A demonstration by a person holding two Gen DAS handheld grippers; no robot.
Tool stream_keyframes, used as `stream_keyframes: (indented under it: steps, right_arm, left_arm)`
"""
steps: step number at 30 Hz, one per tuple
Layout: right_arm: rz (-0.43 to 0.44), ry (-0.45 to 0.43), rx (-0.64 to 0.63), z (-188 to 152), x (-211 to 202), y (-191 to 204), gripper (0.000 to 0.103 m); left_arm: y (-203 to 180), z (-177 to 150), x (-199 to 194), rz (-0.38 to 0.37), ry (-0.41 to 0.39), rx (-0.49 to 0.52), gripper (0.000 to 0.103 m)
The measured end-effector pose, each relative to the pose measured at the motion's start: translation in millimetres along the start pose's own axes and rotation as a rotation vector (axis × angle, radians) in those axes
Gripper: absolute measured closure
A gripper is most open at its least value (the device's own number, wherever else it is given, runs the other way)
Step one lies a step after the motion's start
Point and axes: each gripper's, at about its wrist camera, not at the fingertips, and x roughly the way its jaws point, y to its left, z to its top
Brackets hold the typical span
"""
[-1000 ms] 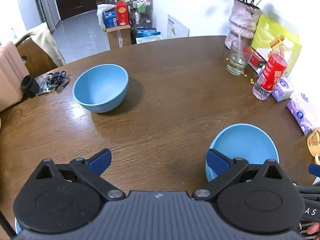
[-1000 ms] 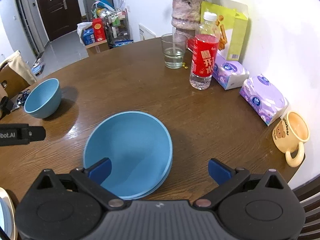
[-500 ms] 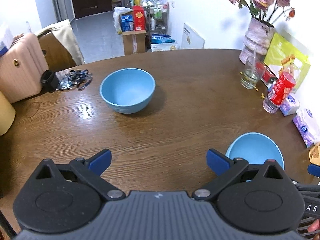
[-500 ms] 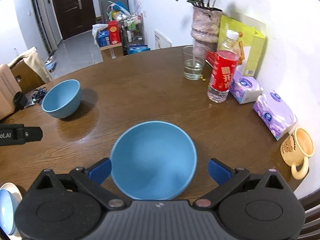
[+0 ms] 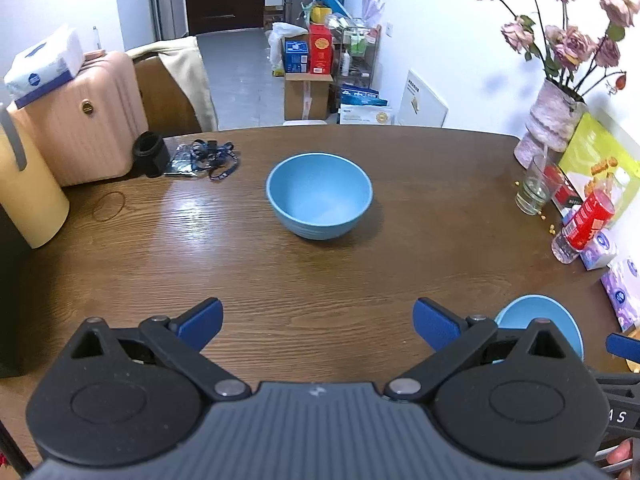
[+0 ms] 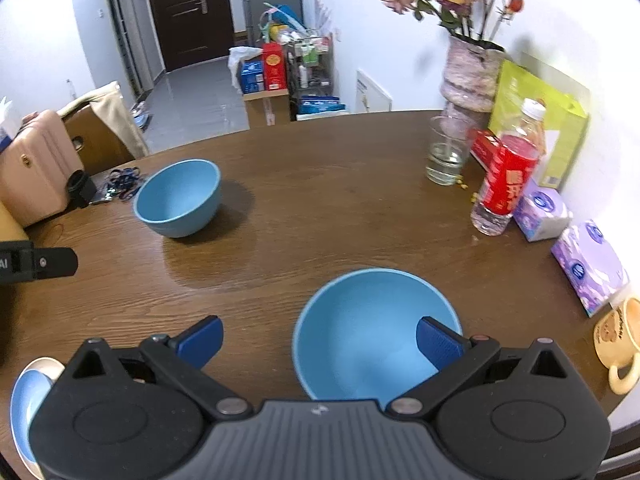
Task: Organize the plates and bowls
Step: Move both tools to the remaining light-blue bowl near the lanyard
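A blue bowl [image 5: 319,194] stands upright in the middle of the brown table, ahead of my left gripper [image 5: 318,318], which is open and empty. The same bowl shows at the left in the right wrist view [image 6: 179,202]. A second blue bowl [image 6: 372,328] sits near the table's front edge; my right gripper [image 6: 319,338] is open above it, right finger over its inside. It also shows in the left wrist view [image 5: 538,314]. A blue-and-white plate [image 6: 24,400] lies at the bottom left, partly hidden.
Along the right side stand a vase with flowers [image 6: 472,76], a glass [image 6: 445,158], a red-labelled bottle [image 6: 506,176], tissue packs [image 6: 588,264] and a mug [image 6: 622,340]. A black cup [image 5: 151,154] and cords [image 5: 208,154] lie at the far left. A pink suitcase [image 5: 80,116] stands beside the table.
Both grippers have drawn back and risen, so more of the table shows. The near bowl has shifted right in the right wrist view. Both grippers stay open.
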Motion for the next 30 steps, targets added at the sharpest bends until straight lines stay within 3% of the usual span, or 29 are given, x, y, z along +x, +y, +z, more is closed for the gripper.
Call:
stream_keyframes:
  steps: [12, 30]
  right_arm:
    - [0.012, 0.006, -0.024, 17.2, 8.6, 47.8, 0.0]
    - [-0.024, 0.051, -0.02, 52.2, 54.3, 116.4, 0.0]
  left_arm:
    - [42.1, 9.7, 8.6, 0.001, 0.017, -0.005, 0.0]
    - [102.9, 62.7, 51.9, -0.037, 0.014, 0.013, 0.0]
